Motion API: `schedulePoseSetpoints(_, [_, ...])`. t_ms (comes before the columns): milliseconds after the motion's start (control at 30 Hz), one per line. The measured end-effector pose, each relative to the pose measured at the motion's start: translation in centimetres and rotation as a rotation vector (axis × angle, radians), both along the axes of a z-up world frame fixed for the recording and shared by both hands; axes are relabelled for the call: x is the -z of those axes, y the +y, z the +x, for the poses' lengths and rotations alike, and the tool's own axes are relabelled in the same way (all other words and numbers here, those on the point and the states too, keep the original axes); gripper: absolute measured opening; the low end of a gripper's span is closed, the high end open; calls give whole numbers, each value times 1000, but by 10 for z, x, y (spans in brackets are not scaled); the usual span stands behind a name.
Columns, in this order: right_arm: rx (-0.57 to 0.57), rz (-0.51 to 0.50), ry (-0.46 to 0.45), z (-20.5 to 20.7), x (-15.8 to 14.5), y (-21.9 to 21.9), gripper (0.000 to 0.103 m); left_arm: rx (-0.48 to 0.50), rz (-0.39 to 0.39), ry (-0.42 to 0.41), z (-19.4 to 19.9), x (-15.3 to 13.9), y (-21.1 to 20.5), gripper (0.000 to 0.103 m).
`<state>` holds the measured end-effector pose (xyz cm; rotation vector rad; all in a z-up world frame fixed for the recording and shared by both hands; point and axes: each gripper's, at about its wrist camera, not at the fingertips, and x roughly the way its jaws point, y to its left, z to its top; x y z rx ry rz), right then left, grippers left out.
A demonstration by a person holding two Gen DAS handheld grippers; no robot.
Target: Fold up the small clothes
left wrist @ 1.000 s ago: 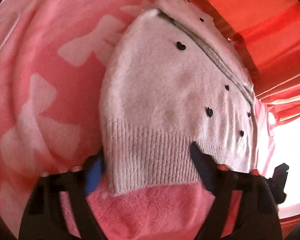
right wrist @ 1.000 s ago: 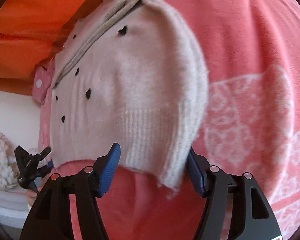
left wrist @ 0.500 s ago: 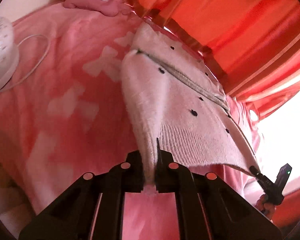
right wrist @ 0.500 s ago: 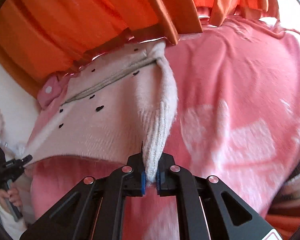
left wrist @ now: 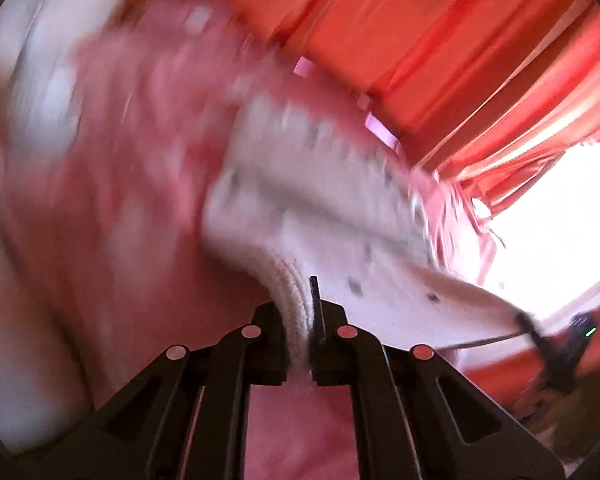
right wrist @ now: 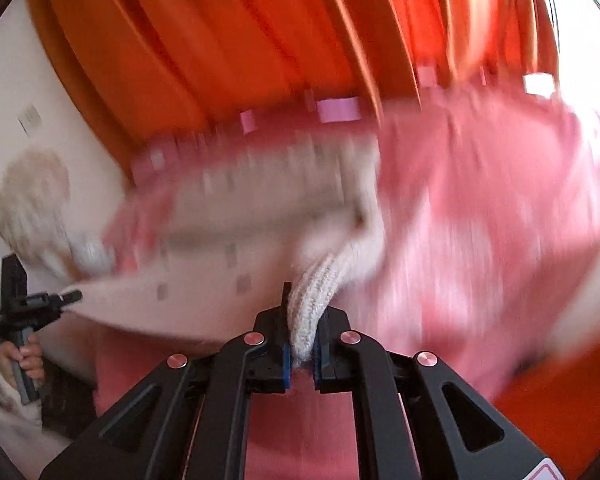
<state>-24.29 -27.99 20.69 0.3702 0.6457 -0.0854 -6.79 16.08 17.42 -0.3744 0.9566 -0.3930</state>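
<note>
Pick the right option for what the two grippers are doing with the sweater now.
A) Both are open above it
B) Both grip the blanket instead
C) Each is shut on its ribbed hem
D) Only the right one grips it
C: the left gripper and the right gripper each pinch the ribbed hem of the sweater, lifted over the blanket.

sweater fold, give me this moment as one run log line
left gripper: shut on sweater hem | right gripper: shut on hem | sweater lifted over pink blanket | frames motion-blurred
</note>
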Motion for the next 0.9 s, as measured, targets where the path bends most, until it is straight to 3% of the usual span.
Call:
schedulePoseSetpoints(33, [23,-3,-45,18,-3,-9,6,8,31,-87,33,-13,-11,6])
schedulePoseSetpoints(67, [50,-8,-82,41,-3,-19,6,1,42,-118,43,-15,-14,6])
schedulePoseSetpoints(133, [126,9,-128,101,11,-43,6,-47,54,-165,100,-13,-24,6])
schedulePoseSetpoints(233, [201,84,-99,176,47,-71,6,-125,24,-147,181,14,-37,6])
schedulePoseSetpoints(300, [247,149,-59,220,76,-86,6,-161,52,-128,219,38,-48,6])
schedulePoseSetpoints(433, [335,237,27,274,136,-109,7,-219,97,-46,277,98,-64,6])
schedulePoseSetpoints(533, [350,237,98,295,160,-111,7,-224,140,-19,293,129,-71,6])
schedulePoseSetpoints(600, [330,182,130,305,163,-108,7,-224,119,25,300,142,-72,7])
schedulePoseSetpoints(700, [316,172,143,310,167,-109,9,-200,120,9,306,139,-75,9])
schedulePoseSetpoints(833, [305,268,57,299,159,-118,14,-178,68,2,302,135,-71,13])
schedulePoseSetpoints(900, [283,268,10,296,152,-117,21,-176,-4,-20,299,128,-65,28])
